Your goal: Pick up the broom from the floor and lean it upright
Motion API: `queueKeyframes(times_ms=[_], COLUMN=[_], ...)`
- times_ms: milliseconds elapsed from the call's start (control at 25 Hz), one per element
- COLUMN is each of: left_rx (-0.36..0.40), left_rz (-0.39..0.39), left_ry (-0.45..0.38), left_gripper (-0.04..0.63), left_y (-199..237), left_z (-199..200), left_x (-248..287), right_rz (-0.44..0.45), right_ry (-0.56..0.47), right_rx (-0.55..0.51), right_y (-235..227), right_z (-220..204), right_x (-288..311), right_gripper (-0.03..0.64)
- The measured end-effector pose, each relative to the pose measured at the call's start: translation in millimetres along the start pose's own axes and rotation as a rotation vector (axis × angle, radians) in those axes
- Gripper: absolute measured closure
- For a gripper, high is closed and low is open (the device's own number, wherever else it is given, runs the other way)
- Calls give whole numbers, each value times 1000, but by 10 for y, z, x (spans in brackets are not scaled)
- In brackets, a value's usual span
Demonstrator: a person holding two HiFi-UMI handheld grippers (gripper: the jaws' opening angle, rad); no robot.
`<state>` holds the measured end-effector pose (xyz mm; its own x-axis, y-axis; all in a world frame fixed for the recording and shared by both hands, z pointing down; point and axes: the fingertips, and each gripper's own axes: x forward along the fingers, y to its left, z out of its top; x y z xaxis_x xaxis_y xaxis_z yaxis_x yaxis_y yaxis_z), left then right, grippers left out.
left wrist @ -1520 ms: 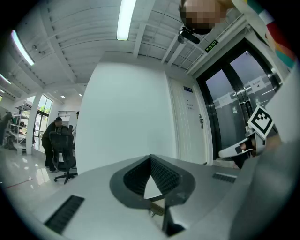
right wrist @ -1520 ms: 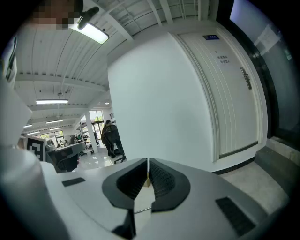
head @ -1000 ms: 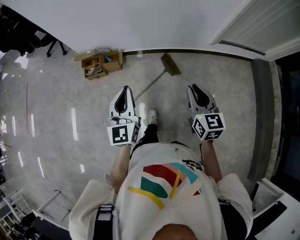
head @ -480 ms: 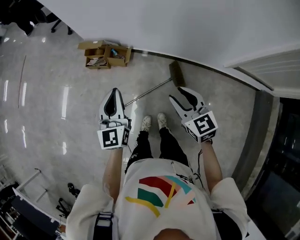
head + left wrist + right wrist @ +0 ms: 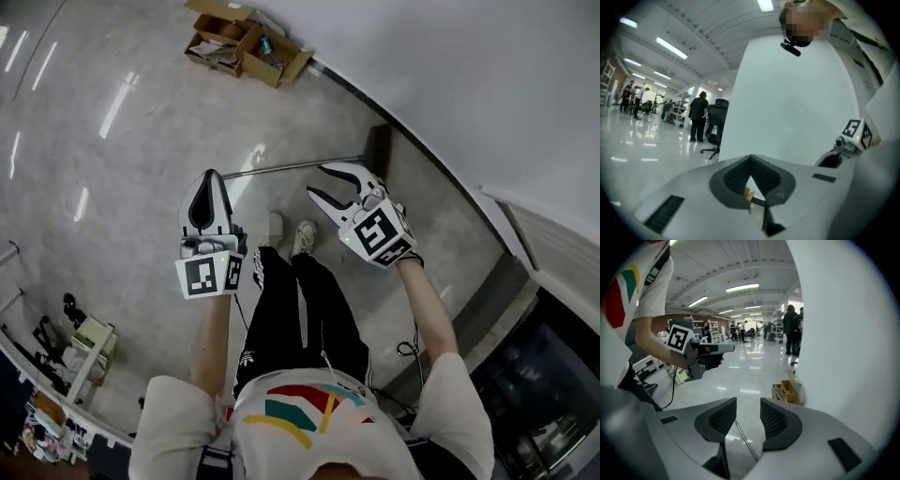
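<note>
**Approach to the broom (image 5: 300,165).** It lies flat on the floor (image 5: 122,187). Its dark brush head (image 5: 380,150) sits near the foot of the wall (image 5: 469,84), and its thin, pale handle reaches out in front of you. Your right gripper (image 5: 316,181), jaws just opened wide, hangs above the handle, which shows between them, untouched. Your left gripper (image 5: 208,176) is clenched on nothing. Lower the right until the handle sits deep between the pads (image 5: 723,420), square across them, then close. A slim, smooth shaft will likely roll or pivot, so grip away from the tip.

One broom (image 5: 300,165); two tongs: left tongs (image 5: 209,178), right tongs (image 5: 318,183).
</note>
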<state>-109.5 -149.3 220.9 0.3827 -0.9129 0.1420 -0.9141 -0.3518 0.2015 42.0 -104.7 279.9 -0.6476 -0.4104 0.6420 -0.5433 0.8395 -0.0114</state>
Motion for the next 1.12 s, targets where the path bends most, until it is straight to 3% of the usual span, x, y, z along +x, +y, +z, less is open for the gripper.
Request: queueKeyframes(times_ms=[160, 400, 520, 640, 840, 920, 1040, 1120], left_rx=[-44, -64, -75, -93, -49, -35, -34, -36], left_rz=[84, 249, 279, 282, 285, 294, 306, 297], left_ry=[-54, -154, -171, -157, -160, -168, -190, -212], left_gripper=[551, 551, 551, 551, 551, 551, 551, 551], left_y=[634, 1677, 2032, 2217, 2253, 2284, 2296, 2257], left_z=[-1207, -3133, -3978, -4620, -4896, -4850, -4731, -4602], left_x=[171, 257, 274, 309, 251, 247, 272, 289], right_rz=[200, 499, 563, 615, 643, 636, 631, 604], right_ry=[125, 262, 381, 471, 575, 585, 590, 554], right_rx=[-166, -370, -458, -498, -620, -637, -592, -495], right_y=[207, 564, 630, 662, 671, 680, 685, 646], right_z=[-1095, -3233, -4220, -4822, -5273, -5268, -5248, -5174], right_x=[1383, 3420, 4204, 4698, 4991, 5012, 5007, 4983], right_gripper=[453, 453, 453, 453, 457, 499, 506, 518])
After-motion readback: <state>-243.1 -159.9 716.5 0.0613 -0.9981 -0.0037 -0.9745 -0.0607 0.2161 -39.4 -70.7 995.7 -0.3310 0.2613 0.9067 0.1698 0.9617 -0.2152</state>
